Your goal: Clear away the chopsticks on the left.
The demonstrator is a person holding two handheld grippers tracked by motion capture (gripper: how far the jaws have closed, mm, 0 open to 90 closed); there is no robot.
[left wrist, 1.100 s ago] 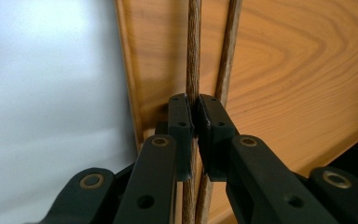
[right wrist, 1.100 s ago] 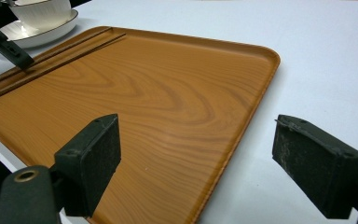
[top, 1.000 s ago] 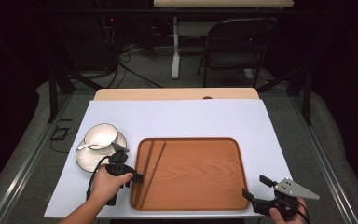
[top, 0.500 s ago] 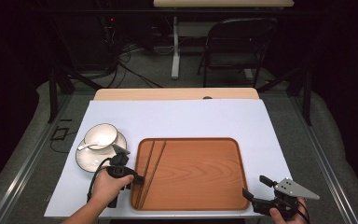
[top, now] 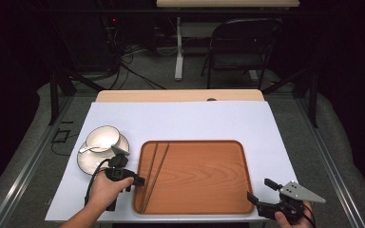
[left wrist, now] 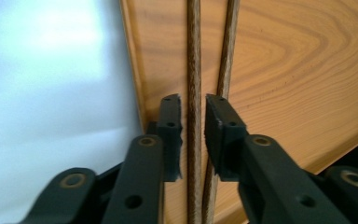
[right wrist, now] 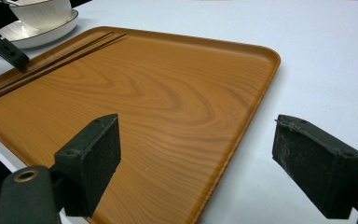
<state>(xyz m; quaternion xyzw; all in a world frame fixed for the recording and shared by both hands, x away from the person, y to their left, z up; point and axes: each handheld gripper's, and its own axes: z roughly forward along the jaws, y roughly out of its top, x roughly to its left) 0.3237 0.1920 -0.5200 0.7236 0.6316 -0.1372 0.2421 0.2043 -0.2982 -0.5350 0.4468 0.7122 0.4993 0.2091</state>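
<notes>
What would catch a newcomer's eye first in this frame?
The large rounded-corner brown wooden tray sits mid-table on the pale blue mat, with two thin dark wooden chopsticks lying along its left side. The left tongs, jaws just opening, straddle one chopstick without pressing on it. A white black-rimmed cup on its saucer stands left of the tray, and the right tongs gape wide at its near right corner.

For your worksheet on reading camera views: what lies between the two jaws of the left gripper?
In the left gripper view, one chopstick runs between the jaws of the left gripper, which have just been opening; the pads stand clear of it. It lies on the tray.
</notes>
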